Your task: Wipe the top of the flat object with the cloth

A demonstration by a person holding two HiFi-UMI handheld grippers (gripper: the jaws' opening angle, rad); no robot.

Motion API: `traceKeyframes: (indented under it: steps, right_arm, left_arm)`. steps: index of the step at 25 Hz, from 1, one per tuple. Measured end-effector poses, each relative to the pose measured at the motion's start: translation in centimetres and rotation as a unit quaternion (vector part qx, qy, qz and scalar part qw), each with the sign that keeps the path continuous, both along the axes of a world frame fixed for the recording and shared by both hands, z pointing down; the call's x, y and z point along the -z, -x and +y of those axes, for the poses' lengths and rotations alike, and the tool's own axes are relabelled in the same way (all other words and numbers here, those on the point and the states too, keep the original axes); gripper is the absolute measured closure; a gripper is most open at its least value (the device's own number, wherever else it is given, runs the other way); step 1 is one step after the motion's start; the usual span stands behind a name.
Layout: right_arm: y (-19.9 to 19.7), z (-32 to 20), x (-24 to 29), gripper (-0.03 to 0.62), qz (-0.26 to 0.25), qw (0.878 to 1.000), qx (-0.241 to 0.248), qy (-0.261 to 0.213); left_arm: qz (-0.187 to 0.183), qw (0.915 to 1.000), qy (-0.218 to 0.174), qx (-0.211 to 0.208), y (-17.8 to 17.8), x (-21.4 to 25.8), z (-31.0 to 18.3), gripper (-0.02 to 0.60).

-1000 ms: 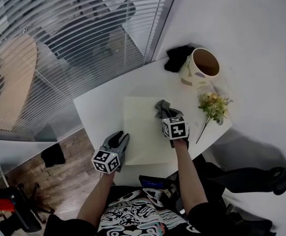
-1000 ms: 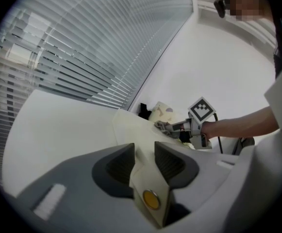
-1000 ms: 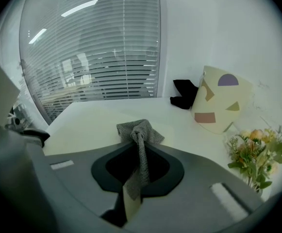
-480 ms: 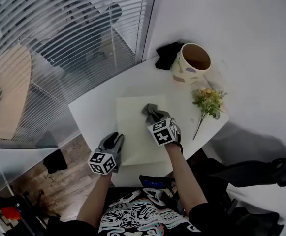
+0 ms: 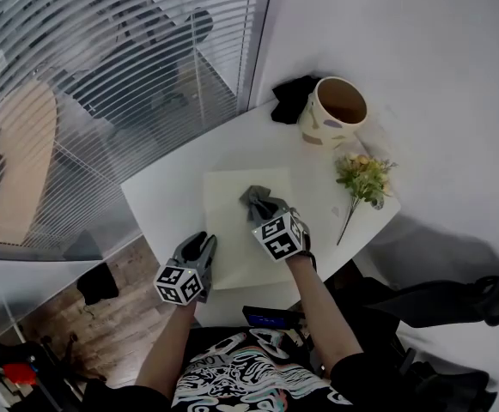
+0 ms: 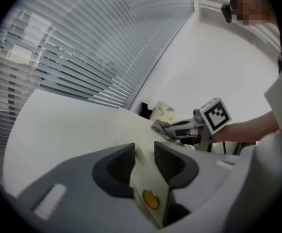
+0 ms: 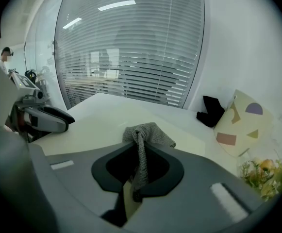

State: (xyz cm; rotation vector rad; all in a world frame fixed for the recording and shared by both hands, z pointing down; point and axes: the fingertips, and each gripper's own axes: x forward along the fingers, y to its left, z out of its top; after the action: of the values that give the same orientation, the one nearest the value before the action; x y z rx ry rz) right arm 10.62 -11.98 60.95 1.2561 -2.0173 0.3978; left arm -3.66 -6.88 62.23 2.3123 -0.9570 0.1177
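Observation:
A cream flat mat (image 5: 232, 230) lies on the white table (image 5: 163, 196). My right gripper (image 5: 262, 206) is over the mat's middle, shut on a crumpled grey cloth (image 5: 256, 198) that rests on the mat. In the right gripper view the cloth (image 7: 148, 132) hangs bunched between the jaws of the right gripper (image 7: 140, 144). My left gripper (image 5: 203, 244) sits at the mat's near left edge. Its jaws are closed on the cream sheet, as the left gripper view shows around the left gripper (image 6: 143, 152).
A cream pot with coloured shapes (image 5: 333, 110) stands at the table's far right corner beside a black cloth (image 5: 290, 97). A small bunch of flowers (image 5: 362, 178) lies right of the mat. Window blinds (image 5: 103, 75) run along the left; the table's front edge is close to my body.
My right gripper has dragged the grey cloth leftward across the mat. The left gripper has stayed at the mat's edge.

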Motion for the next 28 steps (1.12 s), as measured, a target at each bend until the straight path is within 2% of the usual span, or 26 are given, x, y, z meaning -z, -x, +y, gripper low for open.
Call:
traceKeyframes:
  steps: [12, 28]
  right_arm:
    - [0.2, 1.9, 0.0, 0.577, -0.014, 1.000, 0.008, 0.011]
    - [0.4, 4.9, -0.2, 0.576, -0.005, 1.000, 0.017, 0.006]
  left_arm:
    - [-0.008, 0.9999, -0.001, 0.007, 0.0, -0.1, -0.1, 0.400]
    - [-0.012, 0.9998, -0.007, 0.012, -0.1, -0.1, -0.2, 0.400]
